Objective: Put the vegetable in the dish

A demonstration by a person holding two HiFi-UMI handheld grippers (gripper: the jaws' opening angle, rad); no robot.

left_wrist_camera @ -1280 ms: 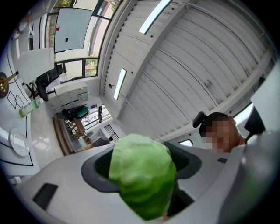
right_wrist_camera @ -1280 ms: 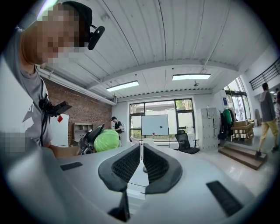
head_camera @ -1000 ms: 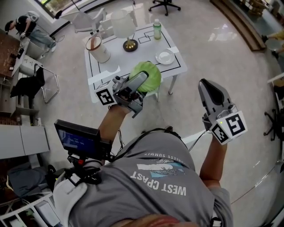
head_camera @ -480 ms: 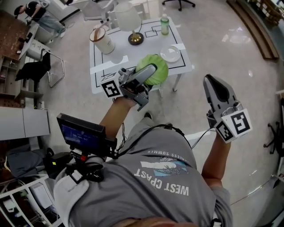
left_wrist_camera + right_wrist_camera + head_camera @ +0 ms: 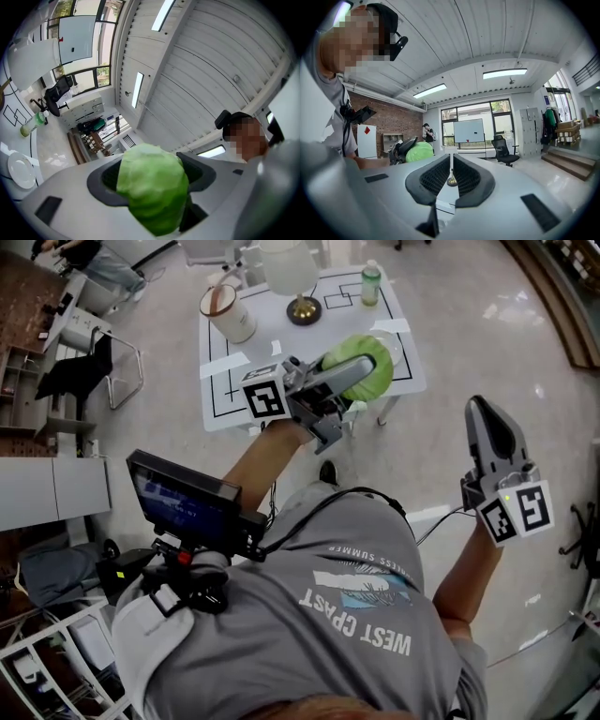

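Over the right front part of the white table (image 5: 225, 381), held up in the left gripper (image 5: 368, 371): the green cabbage (image 5: 382, 385). Jaws spread far apart (about as wide as the cabbage itself) and pressed on its two sides. Seen from the left gripper view, fills the whole gap between the dark pads (image 5: 104, 180) and bulges out past them. Looks roundish, a little longer along the jaws than across them; cannot tell which end is the stalk. From the head view, covers a part of the white plate (image 5: 401, 345); cannot tell whether touching it or above it.

Reaching forward to the table with the bare left forearm (image 5: 258, 460), gripper tipped somewhat upward, its marker cube (image 5: 265, 399) turned up toward the head.

Off to the right, over the floor (image 5: 469, 324) and well apart from the table: the right gripper (image 5: 489, 413). Jaws drawn together to a thin slit, with nothing between them (only the distant lamp (image 5: 451, 181) shows through). Pointing forward and about level, on an arm (image 5: 464, 587) bent at the elbow.
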